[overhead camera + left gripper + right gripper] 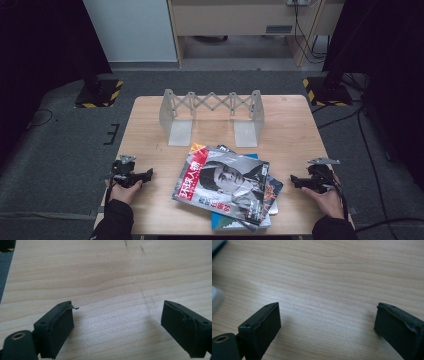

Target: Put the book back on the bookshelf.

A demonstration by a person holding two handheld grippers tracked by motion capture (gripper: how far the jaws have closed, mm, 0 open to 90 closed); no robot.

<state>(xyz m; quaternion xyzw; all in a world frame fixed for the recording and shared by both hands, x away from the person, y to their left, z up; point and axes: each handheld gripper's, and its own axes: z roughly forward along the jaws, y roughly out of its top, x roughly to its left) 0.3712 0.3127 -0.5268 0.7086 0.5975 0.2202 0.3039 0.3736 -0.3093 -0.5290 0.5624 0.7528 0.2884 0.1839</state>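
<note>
Presently, both claws stood spread and empty.
You risked scattering the magazine stack (227,187) if left claw (148,175) or right claw (294,179) snagged only the top cover.

The pale wooden table (150,125) across the middle of the frame has a smooth, matt top with fine grain lines and a few faint dark scuffs. In the lower middle, the top glossy paper magazine with the red title and grey portrait cover (225,182) catches a soft sheen. Toward the upper middle, the translucent frosted plastic expanding book rack (212,115) looks smooth and milky. The black matt left gripper (117,322) and black matt right gripper (327,325) look like moulded plastic with slightly rough edges.
</note>
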